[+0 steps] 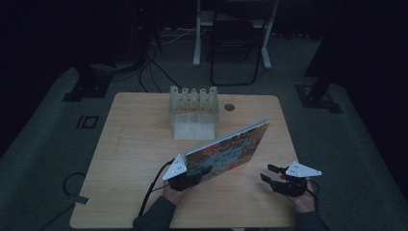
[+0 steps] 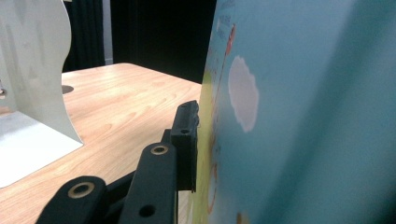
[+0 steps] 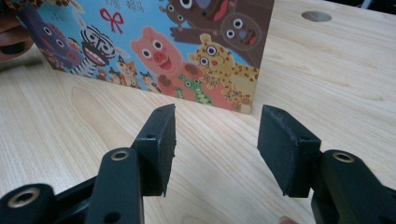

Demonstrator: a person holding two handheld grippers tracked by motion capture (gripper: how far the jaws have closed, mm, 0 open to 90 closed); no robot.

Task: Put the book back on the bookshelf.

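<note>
A person sits at a pale wooden surface (image 1: 144, 144) in a dim room, a two-jaw gripper in each hand. The left gripper (image 1: 185, 179) has its jaws clamped on the near lower corner of a large picture book (image 1: 228, 149); in the left gripper view one black jaw lies flat against the blue cover (image 2: 299, 112) and the other is hidden behind it. The book stands tilted, its far end rising away from those jaws toward a translucent white slotted rack (image 1: 193, 111) farther back on the surface.

The right gripper (image 1: 272, 174) rests low near the surface with its jaws apart and nothing between them. In the right gripper view the book's lower corner (image 3: 243, 100) sits just beyond and between those open jaws, apart from them.

The likely trouble: the book is gripped at a single corner, so its weight could swing it down or pull it out of the left jaws. If the right jaws close too shallowly on the corner ahead, they could nudge the book instead of catching it.

The cover shows cartoon animals: a pig, a zebra, a spotted leopard, a frog, a red bow. There is small lettering near the top, too small to read; no brand is legible.
</note>
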